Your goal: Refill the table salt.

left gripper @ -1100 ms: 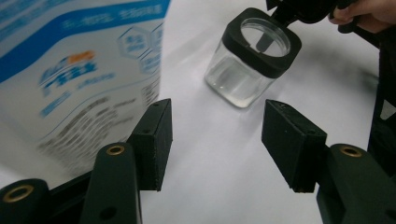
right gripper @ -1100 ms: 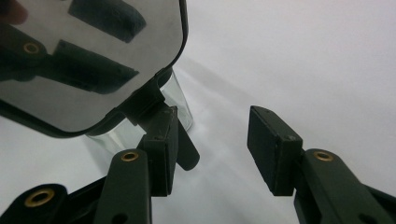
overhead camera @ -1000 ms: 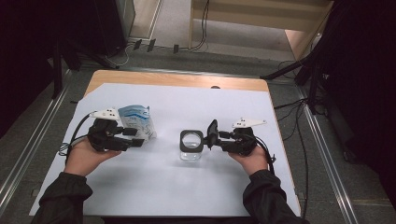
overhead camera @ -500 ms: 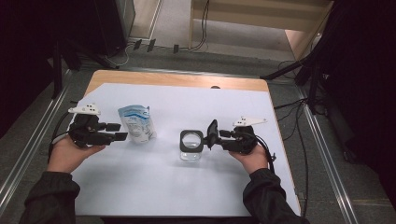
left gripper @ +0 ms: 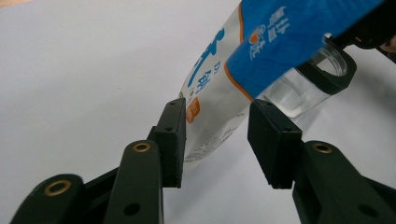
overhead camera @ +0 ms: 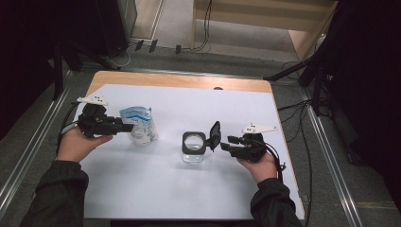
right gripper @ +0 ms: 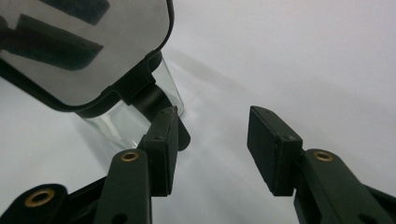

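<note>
Nearest, the left gripper has just been closing its jaws around the standing pouch near the tabletop's left edge, not yet pinching it. Mid-tabletop, the clear jar stands lid-open beside the right gripper's released jaws. Pouring seemingly remains.

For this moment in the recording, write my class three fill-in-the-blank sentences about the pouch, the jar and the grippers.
1. The blue and white pouch stands in front of the ____ gripper.
2. The clear jar has its hinged black lid flipped ____.
3. The right gripper sits beside the jar's ____.

Missing words: left; open; lid
</note>
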Action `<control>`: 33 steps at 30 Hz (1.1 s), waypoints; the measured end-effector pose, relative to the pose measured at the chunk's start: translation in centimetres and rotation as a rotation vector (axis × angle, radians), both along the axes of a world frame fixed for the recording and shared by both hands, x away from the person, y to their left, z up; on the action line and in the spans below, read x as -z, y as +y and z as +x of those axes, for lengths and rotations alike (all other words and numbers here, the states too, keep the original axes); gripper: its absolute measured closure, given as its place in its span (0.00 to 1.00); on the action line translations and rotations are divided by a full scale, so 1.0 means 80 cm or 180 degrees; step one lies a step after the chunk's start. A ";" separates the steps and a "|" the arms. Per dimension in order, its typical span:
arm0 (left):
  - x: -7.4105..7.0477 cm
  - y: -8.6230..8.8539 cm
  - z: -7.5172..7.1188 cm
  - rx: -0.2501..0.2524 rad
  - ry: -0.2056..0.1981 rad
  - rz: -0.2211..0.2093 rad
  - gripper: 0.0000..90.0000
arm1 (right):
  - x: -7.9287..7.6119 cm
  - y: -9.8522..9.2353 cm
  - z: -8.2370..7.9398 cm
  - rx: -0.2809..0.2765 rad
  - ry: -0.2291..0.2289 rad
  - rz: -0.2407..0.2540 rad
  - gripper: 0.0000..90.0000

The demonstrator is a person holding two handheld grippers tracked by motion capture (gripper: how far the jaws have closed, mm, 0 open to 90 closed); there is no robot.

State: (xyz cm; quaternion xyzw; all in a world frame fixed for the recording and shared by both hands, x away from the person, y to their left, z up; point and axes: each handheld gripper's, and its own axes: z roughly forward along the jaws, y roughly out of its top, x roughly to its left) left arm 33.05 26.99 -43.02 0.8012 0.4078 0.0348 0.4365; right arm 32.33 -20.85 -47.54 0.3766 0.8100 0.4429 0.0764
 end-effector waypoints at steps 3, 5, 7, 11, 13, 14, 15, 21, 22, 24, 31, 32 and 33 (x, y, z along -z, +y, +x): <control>-0.002 -0.002 0.004 0.0010 -0.0025 0.0000 0.71 | -0.001 -0.003 -0.006 0.0021 -0.0024 0.0015 0.60; -0.003 0.000 0.007 0.0027 -0.0016 -0.0028 0.74 | -0.002 -0.004 -0.011 0.0025 -0.0030 0.0034 0.60; -0.005 0.003 0.010 0.0045 0.0020 -0.0130 0.79 | -0.002 -0.006 -0.016 0.0025 -0.0024 0.0055 0.60; -0.006 0.005 0.014 0.0188 -0.0033 -0.0073 0.82 | -0.002 -0.004 -0.024 -0.0012 -0.0024 0.0059 0.61; -0.005 0.005 0.017 0.0242 -0.0061 -0.0080 0.82 | -0.002 -0.001 -0.028 -0.0040 -0.0027 0.0047 0.61; -0.004 0.006 0.018 0.0274 -0.0060 -0.0108 0.82 | -0.003 0.000 -0.031 -0.0071 -0.0045 0.0040 0.61; -0.003 0.008 0.020 0.0311 -0.0067 -0.0122 0.81 | -0.003 0.002 -0.033 -0.0094 -0.0061 0.0026 0.61; 0.002 0.013 0.023 0.0452 -0.0204 -0.0129 0.70 | -0.002 0.005 -0.040 -0.0129 -0.0054 0.0008 0.60; 0.003 0.013 0.023 0.0500 -0.0219 -0.0146 0.69 | -0.001 0.004 -0.040 -0.0128 -0.0055 0.0005 0.61; 0.005 0.011 0.024 0.0560 -0.0235 -0.0150 0.69 | -0.001 0.002 -0.040 -0.0104 -0.0056 0.0020 0.61; 0.010 0.002 0.027 0.0644 -0.0224 -0.0065 0.78 | 0.000 0.003 -0.039 -0.0113 -0.0048 0.0007 0.61; 0.010 0.001 0.026 0.0652 -0.0216 -0.0047 0.80 | 0.000 0.003 -0.039 -0.0118 -0.0057 0.0007 0.61; 0.010 0.000 0.026 0.0667 -0.0212 -0.0044 0.83 | 0.000 0.004 -0.039 -0.0121 -0.0054 0.0009 0.61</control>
